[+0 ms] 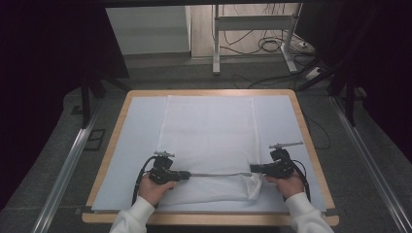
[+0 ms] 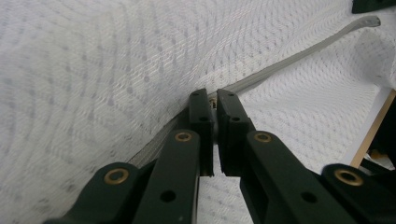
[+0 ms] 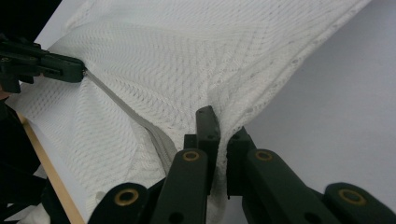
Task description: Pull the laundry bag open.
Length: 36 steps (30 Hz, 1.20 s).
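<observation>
Mesh laundry bag (image 1: 209,141) lies flat along the table's (image 1: 114,138) middle, its near zipper edge (image 1: 214,174) stretched between left gripper (image 1: 183,174) and right gripper (image 1: 253,168), both jaws pinching it; keep tension even and level; lift both ends together; avoid tugging sideways.

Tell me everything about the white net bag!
The white net bag is thin see-through mesh, a long rectangle lying flat on the pale table cover. A grey zipper runs across its near end, pulled straight. The left tongs pinch one end of that zipper line, and the right tongs pinch the other, where the cloth bunches.
</observation>
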Motion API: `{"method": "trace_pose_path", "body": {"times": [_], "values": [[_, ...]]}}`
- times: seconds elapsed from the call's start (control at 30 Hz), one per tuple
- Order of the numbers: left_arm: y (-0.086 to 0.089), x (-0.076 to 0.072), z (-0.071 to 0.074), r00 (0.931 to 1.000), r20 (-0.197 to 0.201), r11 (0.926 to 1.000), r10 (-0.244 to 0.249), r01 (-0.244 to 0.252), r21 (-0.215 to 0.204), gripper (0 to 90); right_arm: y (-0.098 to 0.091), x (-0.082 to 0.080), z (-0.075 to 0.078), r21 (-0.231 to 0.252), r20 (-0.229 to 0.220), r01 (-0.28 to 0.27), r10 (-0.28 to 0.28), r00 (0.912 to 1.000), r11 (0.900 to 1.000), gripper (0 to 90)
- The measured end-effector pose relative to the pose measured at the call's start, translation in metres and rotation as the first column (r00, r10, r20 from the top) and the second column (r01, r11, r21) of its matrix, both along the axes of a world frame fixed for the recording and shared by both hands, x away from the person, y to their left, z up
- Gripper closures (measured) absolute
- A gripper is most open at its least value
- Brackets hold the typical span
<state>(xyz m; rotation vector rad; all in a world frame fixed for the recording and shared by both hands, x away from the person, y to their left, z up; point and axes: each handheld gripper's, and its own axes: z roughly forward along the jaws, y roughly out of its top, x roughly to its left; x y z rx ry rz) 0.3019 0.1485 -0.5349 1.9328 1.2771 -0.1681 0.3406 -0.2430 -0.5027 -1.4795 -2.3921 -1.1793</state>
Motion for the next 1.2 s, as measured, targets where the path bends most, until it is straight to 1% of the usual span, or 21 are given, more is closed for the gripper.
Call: {"method": "trace_pose_path", "body": {"times": [0.03,0.17,0.5,0.6,0.8,0.9,1.0,1.1,1.2], "values": [[0.001,0.0,0.001,1.0,0.002,1.0,0.002,-0.002,0.009,86.6,0.0,0.0,0.0,0.003,-0.001,-0.001,0.001,1.0,1.0,87.7],[0.005,-0.001,0.001,1.0,0.003,0.9999,0.009,-0.009,0.012,86.6,0.0,0.0,0.0,0.003,-0.002,0.002,-0.002,1.0,1.0,87.7],[0.021,-0.003,0.002,0.9994,-0.002,0.9994,0.034,-0.034,-0.005,86.6,0.0,0.0,0.0,-0.002,0.003,-0.002,0.002,1.0,1.0,87.7],[0.027,-0.004,0.003,0.999,-0.001,0.999,0.044,-0.044,-0.006,86.5,0.0,0.0,0.0,-0.001,0.004,-0.002,0.002,1.0,1.0,87.7],[0.036,-0.006,0.003,0.9988,-0.011,0.9988,0.048,-0.048,-0.009,86.5,0.001,0.0,0.0,-0.003,0.005,-0.005,0.005,1.0,1.0,87.7],[0.04,-0.007,0.003,0.9986,-0.009,0.9986,0.052,-0.053,-0.009,86.5,0.001,0.0,0.0,-0.003,0.007,-0.005,0.005,1.0,1.0,87.7],[0.046,-0.008,0.003,0.9978,-0.007,0.9978,0.066,-0.066,-0.005,86.5,0.001,0.0,0.0,-0.008,0.008,-0.005,0.005,1.0,1.0,87.7],[0.052,-0.009,0.003,0.997,-0.007,0.9969,0.077,-0.077,-0.013,86.5,0.001,0.0,0.0,-0.008,0.008,-0.004,0.004,1.0,1.0,87.7],[0.057,-0.011,0.003,0.9965,-0.007,0.9965,0.083,-0.083,-0.011,86.5,0.001,0.0,0.0,-0.009,0.008,-0.004,0.004,1.0,1.0,87.7]]}}
